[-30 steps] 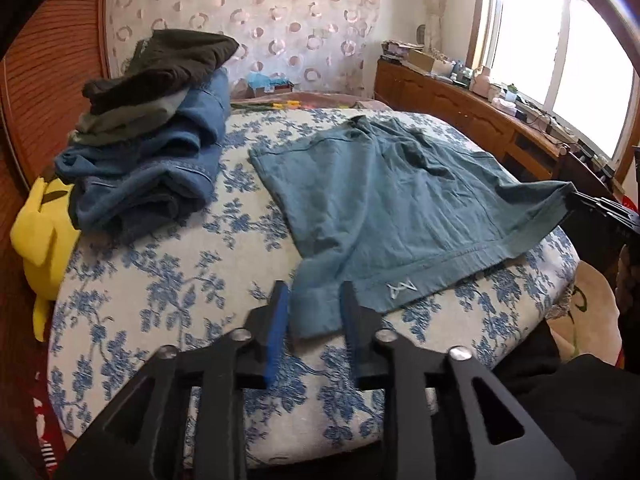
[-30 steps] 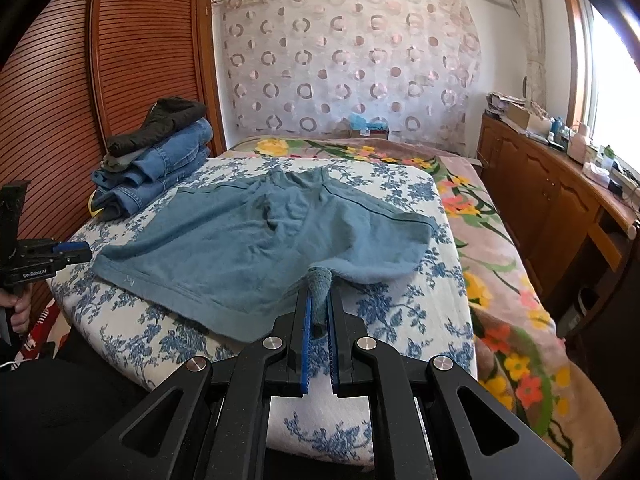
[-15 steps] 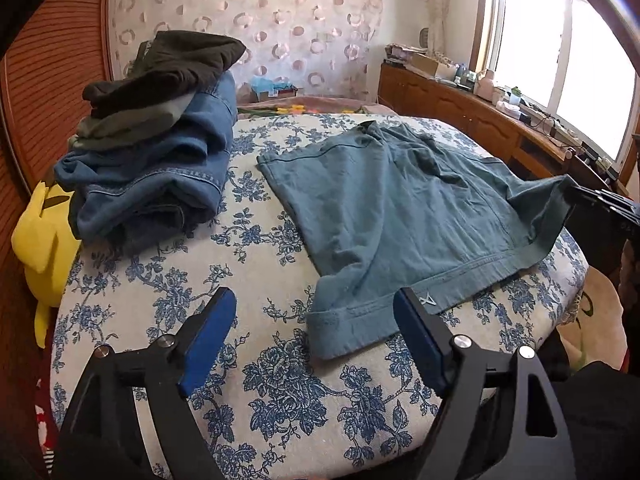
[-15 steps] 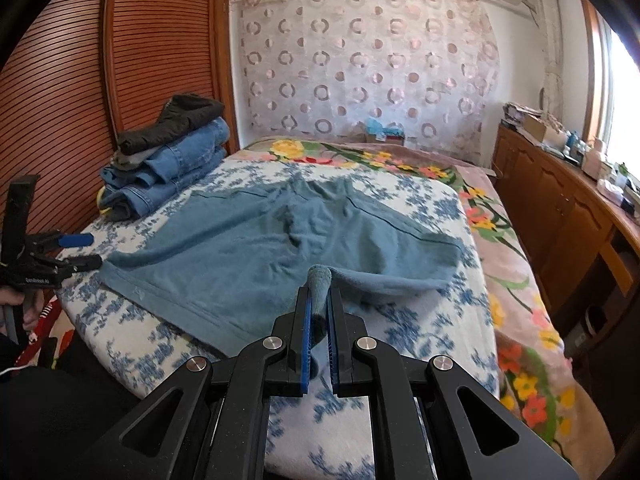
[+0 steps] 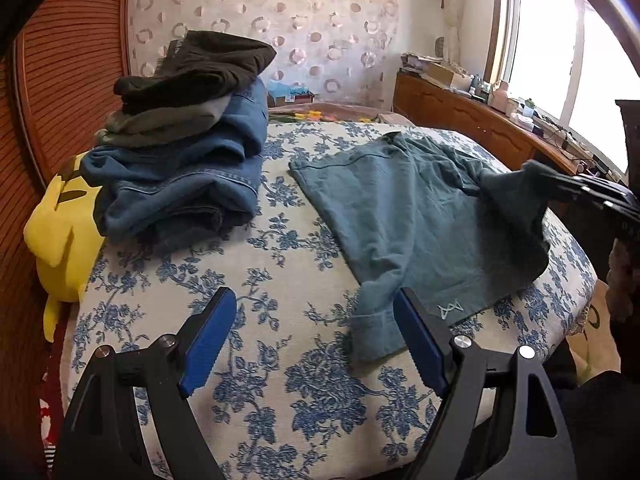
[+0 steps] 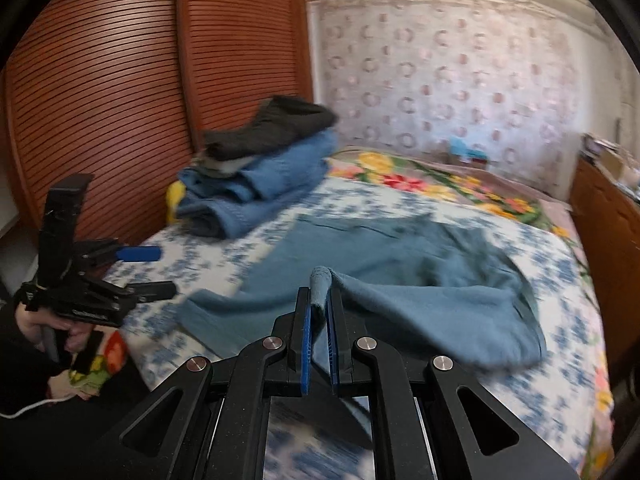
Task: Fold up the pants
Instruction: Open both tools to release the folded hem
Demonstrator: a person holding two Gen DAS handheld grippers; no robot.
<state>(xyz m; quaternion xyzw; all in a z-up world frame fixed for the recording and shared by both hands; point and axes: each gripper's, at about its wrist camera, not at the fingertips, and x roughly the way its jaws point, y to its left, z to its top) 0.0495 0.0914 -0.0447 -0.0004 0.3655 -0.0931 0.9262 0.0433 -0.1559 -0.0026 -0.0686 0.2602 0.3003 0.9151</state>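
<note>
The right gripper pinches a bunched corner of the teal pants, lifting that edge off the blue-flowered bedspread. The rest of the garment lies spread across the bed, blurred. At the far left sits a stack of folded clothes against the slatted wooden wardrobe. At near left a hand holds the left gripper, jaws apart.

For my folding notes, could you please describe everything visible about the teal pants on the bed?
The teal pants look like soft, slightly rumpled cotton, spread mostly flat on the blue-flowered bedspread. A small pale logo sits near one cuffed hem. The right tongs pinch one corner, lifting it into a fold; the open left tongs flank the near corner without touching.
</note>
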